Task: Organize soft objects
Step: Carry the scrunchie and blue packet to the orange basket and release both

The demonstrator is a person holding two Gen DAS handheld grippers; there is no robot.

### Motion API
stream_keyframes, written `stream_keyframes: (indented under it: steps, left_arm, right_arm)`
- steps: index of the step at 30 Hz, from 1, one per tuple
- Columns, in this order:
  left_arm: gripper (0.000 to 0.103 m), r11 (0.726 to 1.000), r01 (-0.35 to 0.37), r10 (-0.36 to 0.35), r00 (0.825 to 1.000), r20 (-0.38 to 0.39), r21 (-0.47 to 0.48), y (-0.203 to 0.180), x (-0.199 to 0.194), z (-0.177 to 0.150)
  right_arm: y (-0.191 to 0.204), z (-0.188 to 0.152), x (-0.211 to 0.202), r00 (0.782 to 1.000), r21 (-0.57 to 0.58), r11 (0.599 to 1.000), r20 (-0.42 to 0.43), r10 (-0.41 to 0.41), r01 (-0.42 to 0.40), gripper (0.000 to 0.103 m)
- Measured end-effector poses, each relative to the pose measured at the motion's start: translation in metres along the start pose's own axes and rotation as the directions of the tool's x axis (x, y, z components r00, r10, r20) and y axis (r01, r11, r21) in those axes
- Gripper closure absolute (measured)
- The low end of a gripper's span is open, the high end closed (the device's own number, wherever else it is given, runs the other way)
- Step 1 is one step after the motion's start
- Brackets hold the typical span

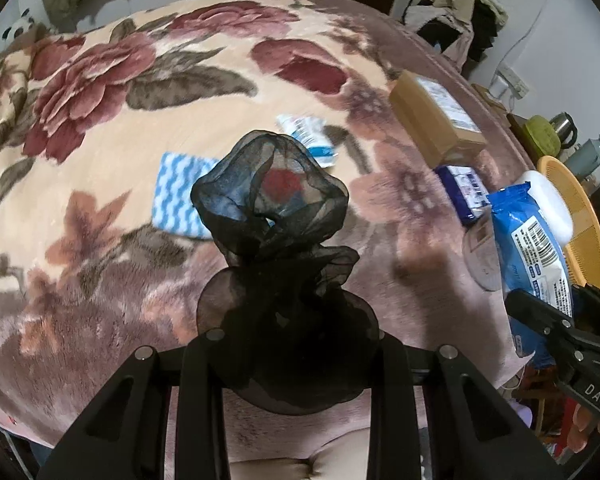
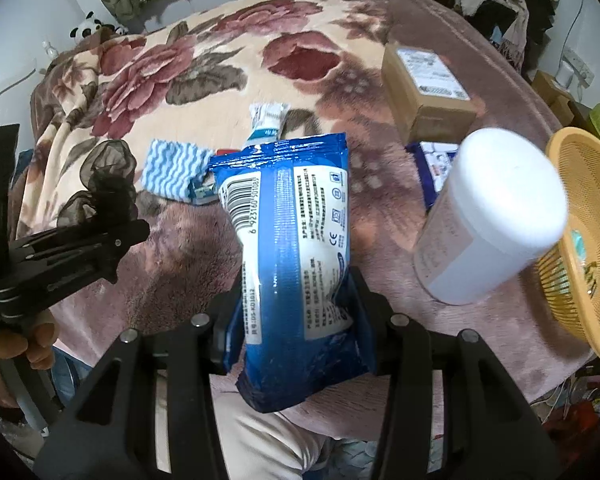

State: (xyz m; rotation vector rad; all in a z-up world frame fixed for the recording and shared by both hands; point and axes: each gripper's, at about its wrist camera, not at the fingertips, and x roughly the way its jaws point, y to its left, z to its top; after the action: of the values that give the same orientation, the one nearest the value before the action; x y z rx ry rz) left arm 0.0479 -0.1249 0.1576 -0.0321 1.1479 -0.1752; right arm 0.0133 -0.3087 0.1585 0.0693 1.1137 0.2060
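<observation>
My left gripper is shut on a black sheer scrunchie and holds it above the floral blanket; it also shows in the right wrist view. My right gripper is shut on a blue wet-wipes pack, held upright above the blanket; the pack also shows at the right of the left wrist view. A blue-and-white wavy cloth and a small blue-white sachet lie on the blanket beyond.
A yellow plastic basket sits at the bed's right edge. A white-lidded tub stands beside it. A cardboard box and a dark blue tissue pack lie at the right. Clothes pile up at the far right.
</observation>
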Motion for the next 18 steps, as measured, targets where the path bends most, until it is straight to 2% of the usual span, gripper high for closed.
stream_keyframes:
  steps: [18]
  left_arm:
    - [0.072,0.991,0.042,-0.045,0.999,0.022,0.124,-0.093,-0.027,0.033]
  right_arm:
    - [-0.049,0.013,-0.059,0.994,0.051,0.998,0.106,-0.031,0.025,0.057]
